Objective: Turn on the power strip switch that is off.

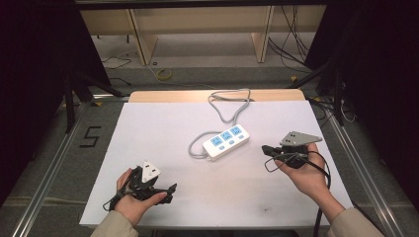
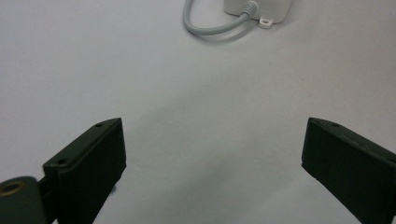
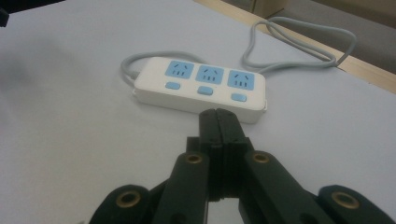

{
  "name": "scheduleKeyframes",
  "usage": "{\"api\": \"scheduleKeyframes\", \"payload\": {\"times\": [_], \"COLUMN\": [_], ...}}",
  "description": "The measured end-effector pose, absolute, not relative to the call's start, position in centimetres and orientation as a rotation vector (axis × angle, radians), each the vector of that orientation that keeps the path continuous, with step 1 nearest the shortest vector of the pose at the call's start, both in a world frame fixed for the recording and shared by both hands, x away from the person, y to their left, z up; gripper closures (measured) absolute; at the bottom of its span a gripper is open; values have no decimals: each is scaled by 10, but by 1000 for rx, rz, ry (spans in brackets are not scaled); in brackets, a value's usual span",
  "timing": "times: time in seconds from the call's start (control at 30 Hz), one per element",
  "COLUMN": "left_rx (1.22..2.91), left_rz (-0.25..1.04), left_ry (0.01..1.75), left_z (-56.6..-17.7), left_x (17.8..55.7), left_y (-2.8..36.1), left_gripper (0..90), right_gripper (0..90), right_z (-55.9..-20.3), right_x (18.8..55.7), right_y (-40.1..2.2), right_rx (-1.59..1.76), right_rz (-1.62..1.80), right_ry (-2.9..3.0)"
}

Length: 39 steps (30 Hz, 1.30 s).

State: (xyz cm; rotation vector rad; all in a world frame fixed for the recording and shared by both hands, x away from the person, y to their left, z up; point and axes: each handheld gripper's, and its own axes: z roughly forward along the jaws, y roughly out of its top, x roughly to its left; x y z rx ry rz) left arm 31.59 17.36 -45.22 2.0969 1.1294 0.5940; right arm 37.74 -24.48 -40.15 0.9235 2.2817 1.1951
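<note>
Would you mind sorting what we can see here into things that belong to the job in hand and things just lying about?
In the job:
power strip with its grey cord
right gripper, shut, pointing at the strip
left gripper, open

Lying about:
loose cables on the floor
black marking beside the table

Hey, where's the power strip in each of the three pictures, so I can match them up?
High view: power strip at the table's middle, lying slantwise.
Left gripper view: one white end of it at the top edge, right of middle.
Right gripper view: centre, just beyond the shut right tongs.
Shared landmark: its grey cable, which loops from the strip's end.
</note>
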Motion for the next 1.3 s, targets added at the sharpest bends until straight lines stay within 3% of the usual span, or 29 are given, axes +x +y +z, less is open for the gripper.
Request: {"api": "scheduleKeyframes", "payload": {"times": [1.3], "left_rx": [2088], "left_rz": [604], "left_ry": [1129], "left_z": [-452], "left_x": [316], "left_y": [172], "left_gripper": [69], "right_gripper": [900], "right_z": [-405], "right_x": [407], "right_y": [-220], "right_rx": [940], "right_rz": [1168], "right_ry": [2301]}}
